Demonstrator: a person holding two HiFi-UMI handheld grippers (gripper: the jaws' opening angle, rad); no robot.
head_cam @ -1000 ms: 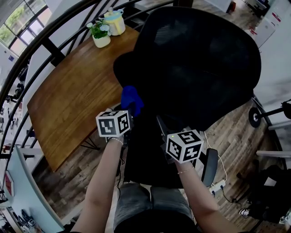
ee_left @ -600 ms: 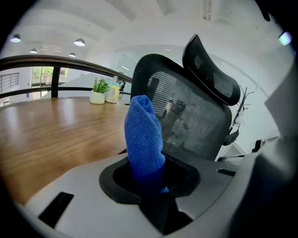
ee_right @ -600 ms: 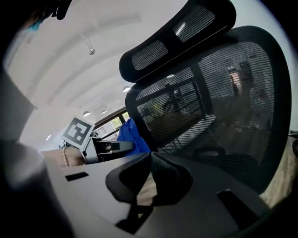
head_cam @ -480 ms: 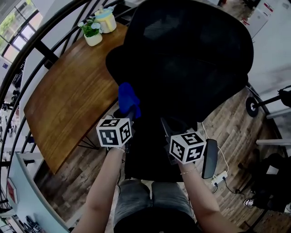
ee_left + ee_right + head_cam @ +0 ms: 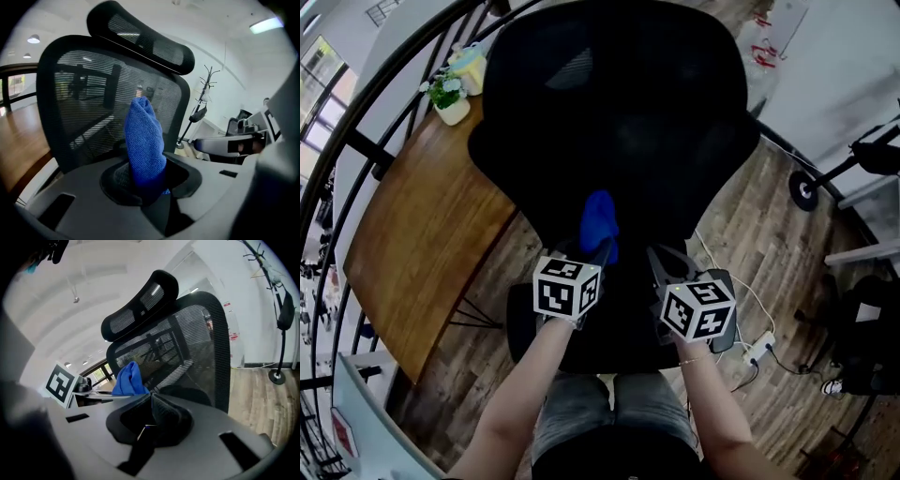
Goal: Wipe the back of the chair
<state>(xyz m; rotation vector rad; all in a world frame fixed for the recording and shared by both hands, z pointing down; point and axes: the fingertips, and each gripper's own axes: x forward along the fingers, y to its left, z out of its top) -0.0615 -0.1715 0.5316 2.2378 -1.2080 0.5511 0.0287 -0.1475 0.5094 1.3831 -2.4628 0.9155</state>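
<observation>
cloth (image 5: 144,140) is pinched upright in the closed left hand-held gripper (image 5: 145,180), the chair back (image 5: 619,122) is seen close ahead of it, and the right hand-held gripper (image 5: 150,420) is closed on nothing.

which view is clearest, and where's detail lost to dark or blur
Head view: fisheye bowing, chair back crushed to flat black. Left gripper view: blue cloth sharpest, chair mesh backlit, glare from ceiling light, near foreground blurred. Right gripper view: dark vignetted corners, soft foreground.
</observation>
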